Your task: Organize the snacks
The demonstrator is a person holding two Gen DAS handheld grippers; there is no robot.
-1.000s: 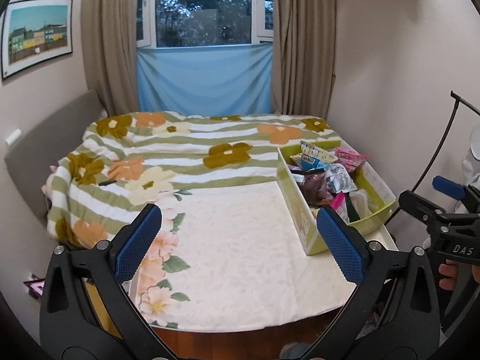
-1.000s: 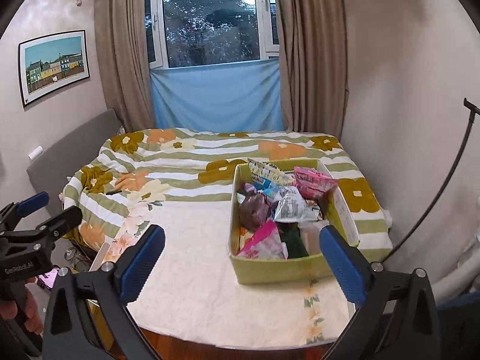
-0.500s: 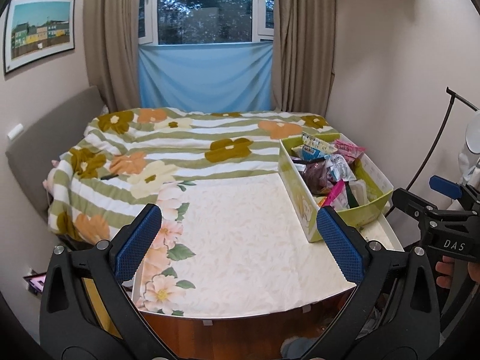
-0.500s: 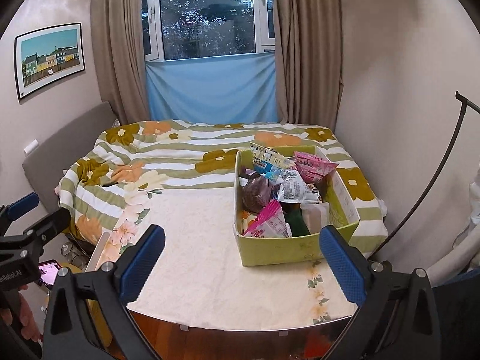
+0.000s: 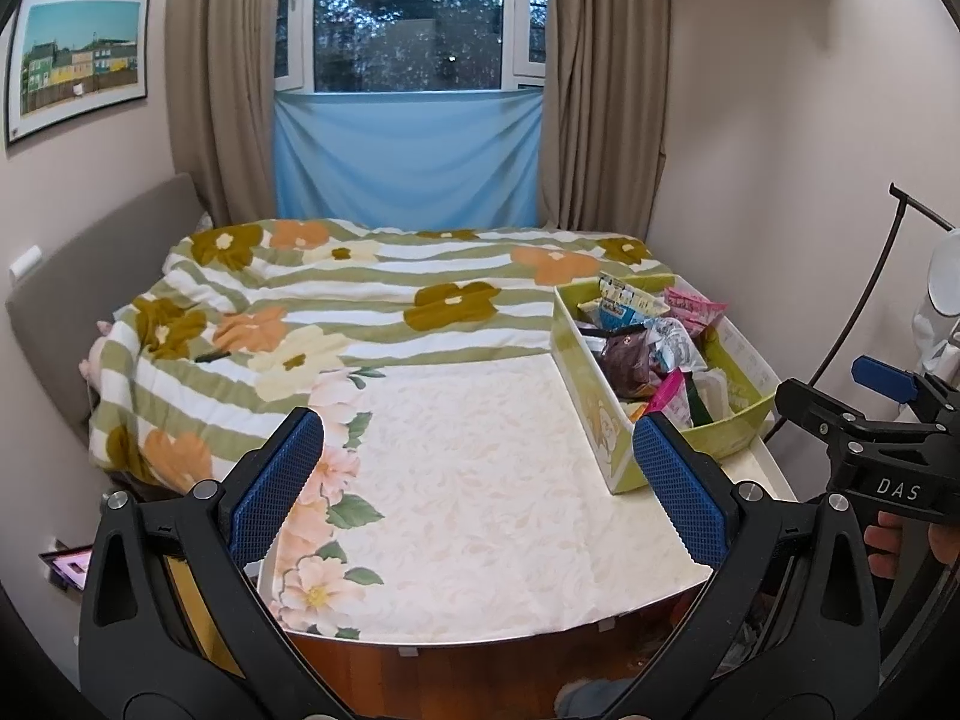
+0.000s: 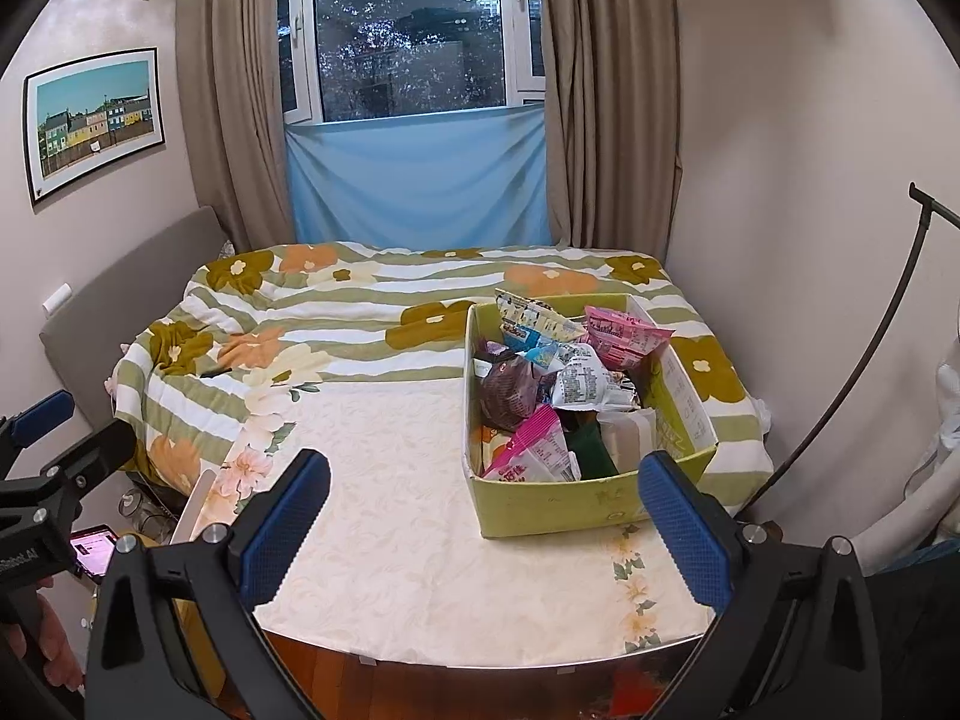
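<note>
A yellow-green cardboard box (image 6: 558, 501) stands at the right of a cream floral tablecloth (image 6: 396, 480). It holds several snack packets, among them a pink one (image 6: 537, 450), a dark purple one (image 6: 510, 393) and a white one (image 6: 579, 381). The box also shows in the left wrist view (image 5: 600, 414). My left gripper (image 5: 480, 480) is open and empty, held back over the table's near edge. My right gripper (image 6: 483, 516) is open and empty, just in front of the box.
Behind the table lies a bed with a striped flower blanket (image 5: 360, 294), then a window with curtains. A wall is close on the right. A black stand pole (image 6: 852, 372) leans at the right. A phone (image 6: 90, 546) lies low at the left.
Both grippers have pulled back and risen a little, so the table's near edge and the wood under it now show. The jaws have stayed open.
</note>
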